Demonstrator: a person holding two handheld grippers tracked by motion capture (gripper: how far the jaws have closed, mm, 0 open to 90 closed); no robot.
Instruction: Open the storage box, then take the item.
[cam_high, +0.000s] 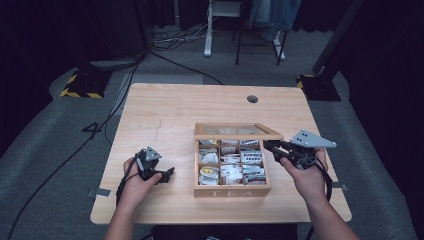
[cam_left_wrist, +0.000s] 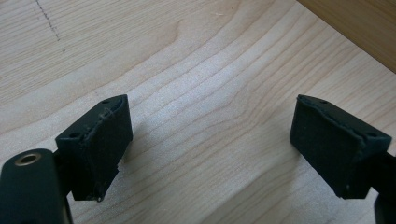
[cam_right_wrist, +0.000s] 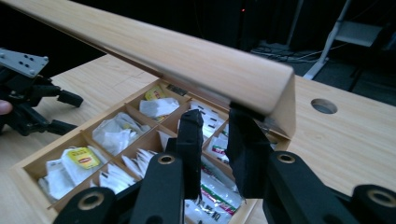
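A wooden tea box (cam_high: 232, 191) marked TEA stands on the table, its compartments full of tea bags (cam_right_wrist: 79, 158). Its lid (cam_high: 235, 131) is tilted up on the far side. My right gripper (cam_high: 267, 146) reaches in from the box's right side. In the right gripper view its jaws (cam_right_wrist: 215, 116) stand close together with only a thin gap and nothing in it. Their tips sit just under the raised front rim of the lid (cam_right_wrist: 187, 60). My left gripper (cam_high: 167, 173) rests left of the box, open over bare wood (cam_left_wrist: 210, 135), with nothing between its fingers (cam_left_wrist: 100, 140).
A round cable hole (cam_high: 252, 99) lies at the table's far right. The box's wooden wall (cam_left_wrist: 359, 28) shows at the upper right of the left gripper view. Cables and stand legs lie on the floor beyond the table. Bare tabletop (cam_high: 160, 110) spreads left of and behind the box.
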